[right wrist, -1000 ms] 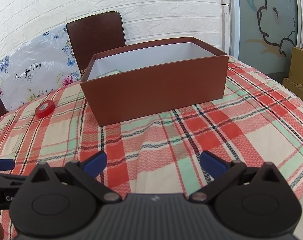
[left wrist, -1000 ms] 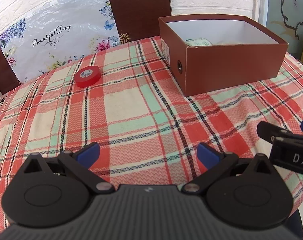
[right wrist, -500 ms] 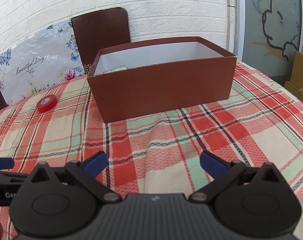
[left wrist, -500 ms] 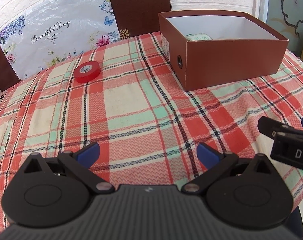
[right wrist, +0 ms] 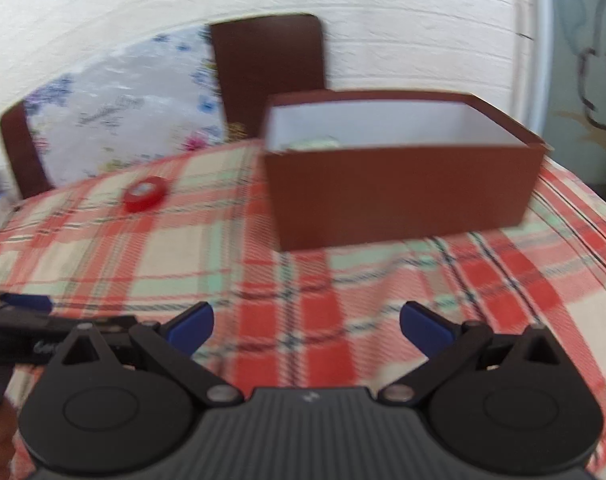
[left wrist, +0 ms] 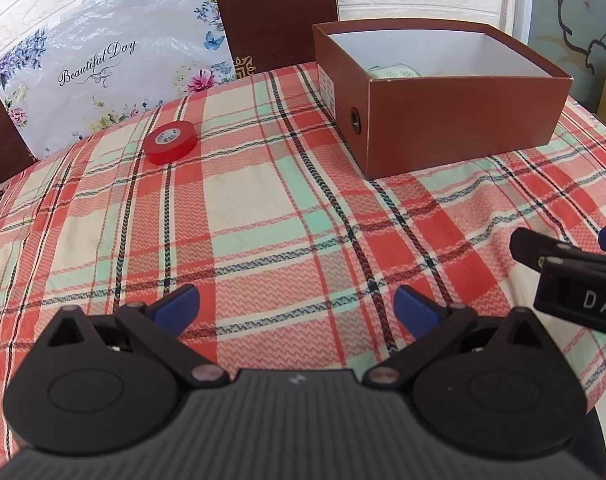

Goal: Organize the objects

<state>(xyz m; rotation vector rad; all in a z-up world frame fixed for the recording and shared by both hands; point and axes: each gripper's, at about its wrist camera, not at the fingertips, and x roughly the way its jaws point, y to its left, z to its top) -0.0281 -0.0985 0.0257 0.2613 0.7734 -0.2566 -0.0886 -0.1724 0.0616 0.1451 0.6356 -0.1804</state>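
One red tape roll (left wrist: 170, 142) at far left, one brown box (left wrist: 443, 120) at far right, two chairs (left wrist: 273, 12) beyond the table, two grippers (left wrist: 297, 306) near.

We see the tape roll (left wrist: 170, 142) lying far left on the table (left wrist: 263, 216), the box (left wrist: 455, 120) far right, well apart, a chair (left wrist: 271, 12) behind them.

Left wrist view: set low over the near table edge, faced toward the far wall; right gripper (left wrist: 575, 276) seen at right.
Right wrist view: set low, near edge, faced far; blurred.
Shared: brown box (left wrist: 455, 128) (right wrist: 399, 196), red tape roll (left wrist: 170, 142) (right wrist: 145, 193), plaid tablecloth (left wrist: 263, 216) (right wrist: 263, 264).
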